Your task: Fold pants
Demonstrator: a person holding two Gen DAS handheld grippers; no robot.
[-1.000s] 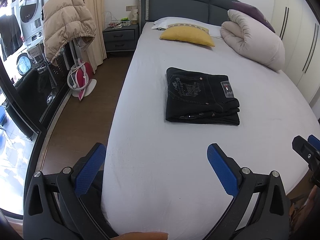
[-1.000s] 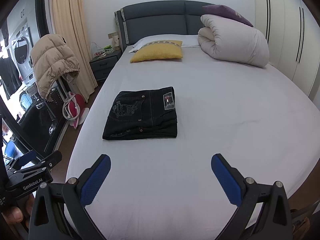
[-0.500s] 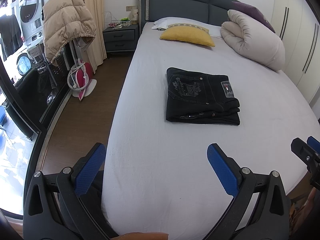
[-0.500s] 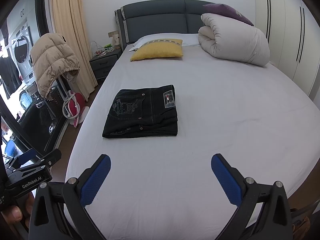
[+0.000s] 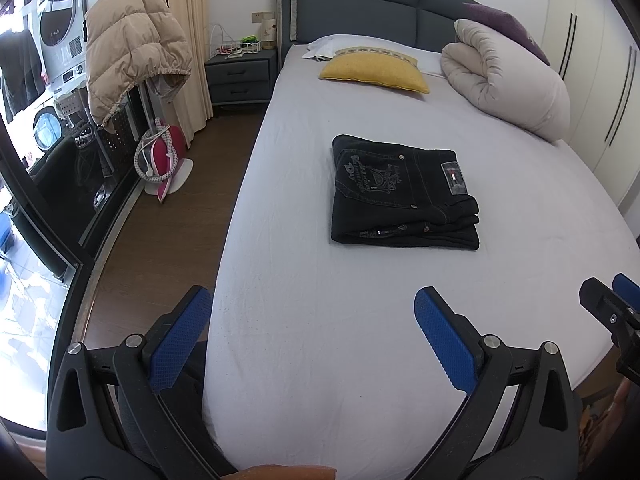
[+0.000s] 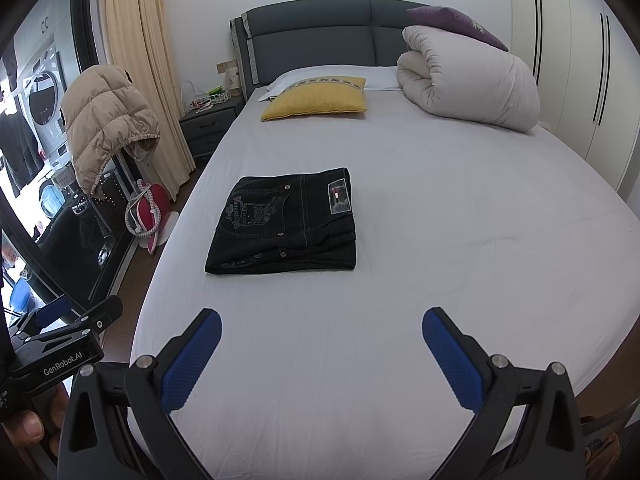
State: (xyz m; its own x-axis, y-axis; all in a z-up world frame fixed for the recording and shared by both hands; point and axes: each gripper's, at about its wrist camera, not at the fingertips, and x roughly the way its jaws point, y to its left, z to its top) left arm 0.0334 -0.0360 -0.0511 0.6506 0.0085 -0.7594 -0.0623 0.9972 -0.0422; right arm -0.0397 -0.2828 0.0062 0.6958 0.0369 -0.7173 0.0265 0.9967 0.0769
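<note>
Black pants (image 5: 402,194) lie folded into a flat rectangle on the white bed sheet (image 5: 360,300), back pocket and label facing up. They also show in the right wrist view (image 6: 286,222). My left gripper (image 5: 312,336) is open and empty, held back near the foot of the bed, well short of the pants. My right gripper (image 6: 322,354) is open and empty, also near the foot, apart from the pants. The right gripper's tip shows at the left wrist view's right edge (image 5: 608,312).
A yellow pillow (image 5: 374,74) and a rolled white duvet (image 5: 508,84) lie at the headboard end. A nightstand (image 5: 240,76), a beige jacket (image 5: 132,44) on a stand and a pink iron (image 5: 164,156) stand on the wooden floor left of the bed.
</note>
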